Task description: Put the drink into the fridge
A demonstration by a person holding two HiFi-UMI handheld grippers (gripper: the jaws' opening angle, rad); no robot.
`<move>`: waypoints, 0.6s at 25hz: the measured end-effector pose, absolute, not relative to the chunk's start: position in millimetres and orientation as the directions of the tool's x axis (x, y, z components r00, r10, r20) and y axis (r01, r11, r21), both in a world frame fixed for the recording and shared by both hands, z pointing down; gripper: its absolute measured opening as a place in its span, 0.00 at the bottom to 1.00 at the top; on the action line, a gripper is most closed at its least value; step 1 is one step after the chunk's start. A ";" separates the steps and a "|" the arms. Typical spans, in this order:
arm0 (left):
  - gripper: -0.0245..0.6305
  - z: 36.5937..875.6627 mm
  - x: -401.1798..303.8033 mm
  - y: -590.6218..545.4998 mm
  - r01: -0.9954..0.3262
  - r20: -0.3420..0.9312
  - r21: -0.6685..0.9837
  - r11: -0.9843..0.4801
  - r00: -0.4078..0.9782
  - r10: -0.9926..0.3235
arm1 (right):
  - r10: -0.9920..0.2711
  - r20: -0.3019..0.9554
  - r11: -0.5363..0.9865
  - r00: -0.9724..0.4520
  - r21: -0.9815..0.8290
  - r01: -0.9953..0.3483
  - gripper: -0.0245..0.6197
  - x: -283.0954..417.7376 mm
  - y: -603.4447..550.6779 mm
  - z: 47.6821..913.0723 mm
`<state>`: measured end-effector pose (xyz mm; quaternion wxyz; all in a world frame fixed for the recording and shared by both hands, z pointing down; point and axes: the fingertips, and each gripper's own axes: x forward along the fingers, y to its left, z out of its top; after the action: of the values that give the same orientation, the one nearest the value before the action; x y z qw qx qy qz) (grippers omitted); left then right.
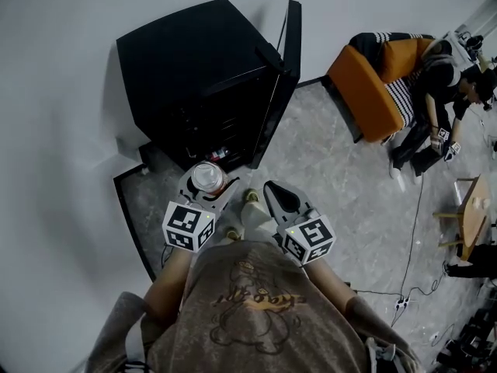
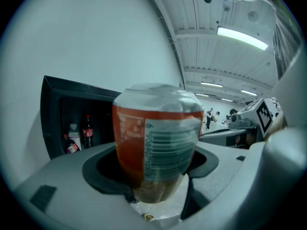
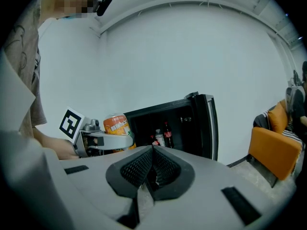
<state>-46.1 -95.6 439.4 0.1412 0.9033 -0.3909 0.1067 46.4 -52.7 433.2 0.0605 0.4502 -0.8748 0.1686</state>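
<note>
We note an orange armchair point(image 1: 365, 92) against the white wall point(image 1: 62, 130), striped fabric point(image 1: 404, 99) draped over its seat. A person point(image 1: 443, 84) in dark clothes sits there, leaning forward. A thin black cable point(image 1: 415, 231) runs across the grey marbled floor point(image 1: 342, 177) to a power strip point(image 1: 401, 302). A small wooden table point(image 1: 474, 208) sits at the right edge. Strip lights point(image 2: 242, 37) glow overhead. Three small bottles point(image 2: 88, 131) are grouped close together.

Open fridge point(image 1: 186, 61) ahead, its door point(image 1: 289, 53) out to the right, bottles point(image 2: 73, 134) low inside.

Orange-labelled drink point(image 2: 156, 138) in left hand-held gripper point(image 2: 153, 169)
</note>
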 end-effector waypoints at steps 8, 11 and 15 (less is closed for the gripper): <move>0.57 455.9 -43.8 -131.0 -0.767 0.313 0.157 -0.622 0.636 -0.706 | -0.743 0.253 0.574 -0.620 -0.236 -0.784 0.07 48.1 -94.3 436.8; 0.57 464.4 -43.6 -141.5 -0.779 0.328 0.153 -0.609 0.621 -0.712 | -0.734 0.252 0.586 -0.631 -0.235 -0.775 0.07 48.3 -107.9 438.0; 0.57 475.7 -43.1 -155.5 -0.793 0.335 0.130 -0.595 0.600 -0.727 | -0.714 0.262 0.604 -0.650 -0.240 -0.760 0.07 44.2 -121.6 443.9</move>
<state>-43.1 -155.5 475.7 0.1339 0.8842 -0.4298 0.1245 44.2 -121.6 443.9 0.0697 0.4126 -0.8928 0.1666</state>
